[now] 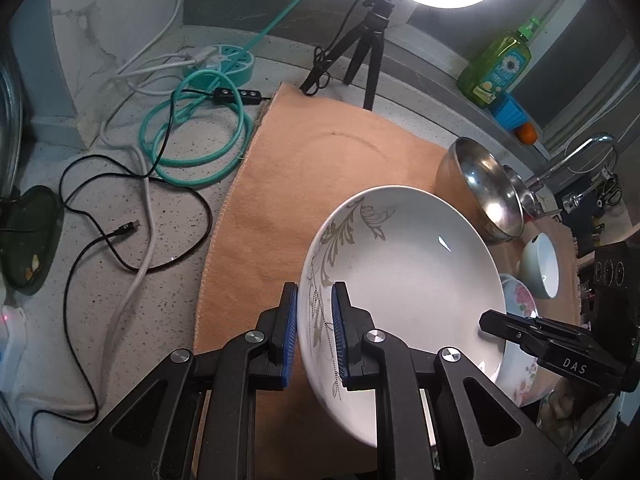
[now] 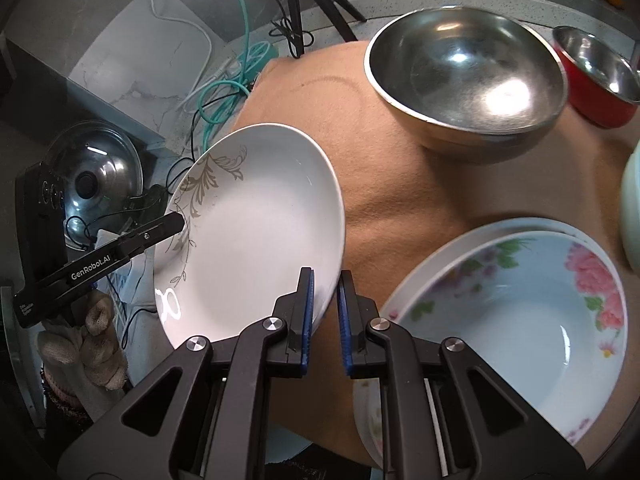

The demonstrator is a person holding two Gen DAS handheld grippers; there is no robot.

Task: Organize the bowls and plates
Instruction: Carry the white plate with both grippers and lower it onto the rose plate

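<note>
On the far left, loose black and white cables [image 1: 132,240] are lying on the speckled stone countertop [image 1: 100,184], beside the left edge of an orange felt mat [image 1: 320,160] that is covering the work area, probably to cushion the crockery.

Over the near part of the mat, the white ceramic plate with a grey leaf pattern [image 1: 400,272] is being held off the surface, tilted, by both grippers. The left gripper [image 1: 315,324] is clamped on the plate's left rim, one blue pad above the rim and one below. The right gripper [image 2: 325,308] is clamped on the opposite rim in the same way. Gripping two opposite edges is likely keeping the plate from swinging or slipping.

Right of the plate, a large stainless steel bowl [image 2: 468,80] is resting on the far part of the mat, and a white bowl with pink flower print [image 2: 516,316] is sitting inside a larger white dish at the near right.

The left wrist view is showing a ring light on a small tripod [image 1: 368,52] and a green detergent bottle [image 1: 496,64]. Only the right wrist view is showing a red-walled steel bowl [image 2: 596,72], a gloved hand [image 2: 88,344] holding the left gripper, and a glass pot lid [image 2: 96,168] at the left.
</note>
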